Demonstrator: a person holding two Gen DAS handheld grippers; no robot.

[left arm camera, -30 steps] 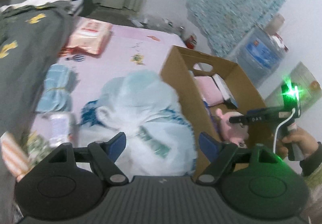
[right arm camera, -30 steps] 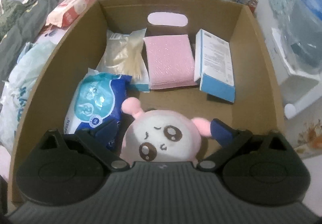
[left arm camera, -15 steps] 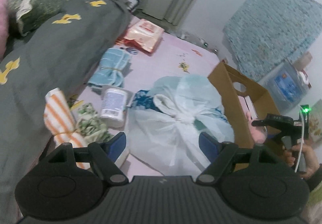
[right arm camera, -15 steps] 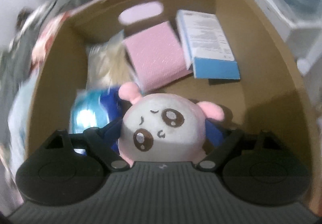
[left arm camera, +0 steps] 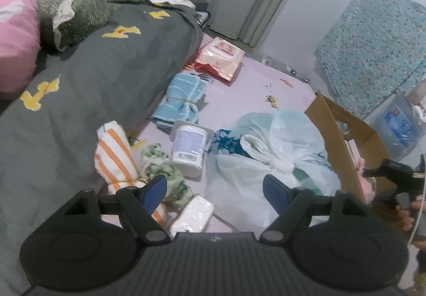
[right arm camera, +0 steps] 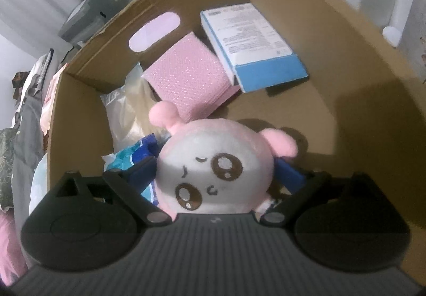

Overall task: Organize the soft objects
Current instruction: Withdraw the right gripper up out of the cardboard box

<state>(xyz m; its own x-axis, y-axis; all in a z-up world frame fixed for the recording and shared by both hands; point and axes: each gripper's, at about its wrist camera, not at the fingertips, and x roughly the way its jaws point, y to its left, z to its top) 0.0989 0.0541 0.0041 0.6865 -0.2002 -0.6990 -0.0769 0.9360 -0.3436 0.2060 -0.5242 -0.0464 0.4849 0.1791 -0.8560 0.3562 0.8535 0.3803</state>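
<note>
A pink and white plush toy lies at the near end of the cardboard box. My right gripper straddles the plush. Its jaws are opening, and its blue fingers stand beside the plush without squeezing it. My left gripper is open with nothing between its fingers. It hovers over the pink sheet above a tied white plastic bag. An orange-striped towel, a green patterned cloth and a blue towel bundle lie to its left.
The box also holds a pink pad, a white and blue carton, a blue wipes pack and a clear bag. On the bed lie a white canister, a tissue pack, a red wipes pack and a grey duvet.
The left gripper swung left, away from the box, and now looks over the towels and the duvet. The right gripper rolled, closed a little on the plush, then widened again.
</note>
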